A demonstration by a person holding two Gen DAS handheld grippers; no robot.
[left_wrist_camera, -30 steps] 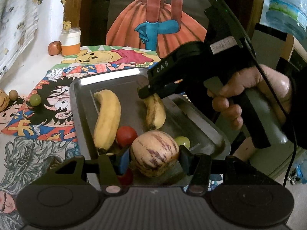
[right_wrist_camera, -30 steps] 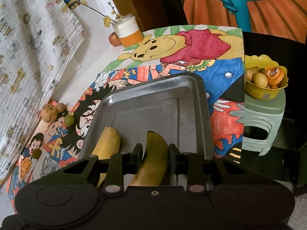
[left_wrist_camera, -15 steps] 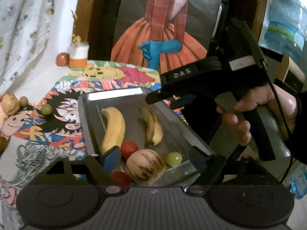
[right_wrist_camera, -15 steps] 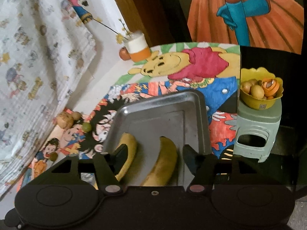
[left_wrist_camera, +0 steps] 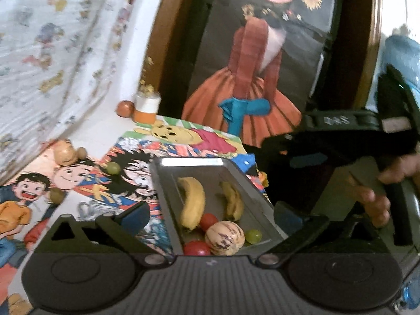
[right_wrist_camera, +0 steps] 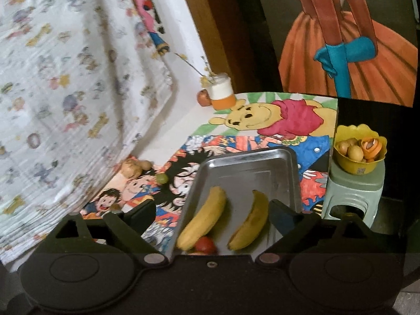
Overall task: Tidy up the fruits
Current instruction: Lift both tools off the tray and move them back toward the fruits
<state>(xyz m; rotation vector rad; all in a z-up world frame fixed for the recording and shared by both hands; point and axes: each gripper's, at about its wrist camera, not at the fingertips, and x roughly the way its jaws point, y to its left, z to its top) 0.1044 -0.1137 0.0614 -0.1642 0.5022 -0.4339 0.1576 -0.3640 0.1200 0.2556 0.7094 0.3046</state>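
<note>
A metal tray (left_wrist_camera: 162,183) on the cartoon cloth holds two bananas (left_wrist_camera: 193,202) (left_wrist_camera: 232,200), two red tomatoes (left_wrist_camera: 208,220), a striped melon (left_wrist_camera: 224,237) and a green grape (left_wrist_camera: 253,236). My left gripper (left_wrist_camera: 210,215) is open and empty, raised above the tray's near end. The right gripper's body (left_wrist_camera: 341,136) shows to the right of it. In the right wrist view the tray (right_wrist_camera: 252,157) holds the bananas (right_wrist_camera: 203,220) (right_wrist_camera: 250,223). My right gripper (right_wrist_camera: 210,215) is open and empty above them.
Loose fruit lies on the cloth left of the tray: a walnut-like ball (left_wrist_camera: 64,153), a green grape (left_wrist_camera: 113,168), an olive-coloured one (left_wrist_camera: 56,195). A jar (right_wrist_camera: 221,93) stands at the back. A yellow bowl of fruit (right_wrist_camera: 359,148) sits on a green stool (right_wrist_camera: 354,191).
Both grippers opened and pulled back and up. The left let go of the striped melon, the right let go of the banana; both fruits lie in the tray.
</note>
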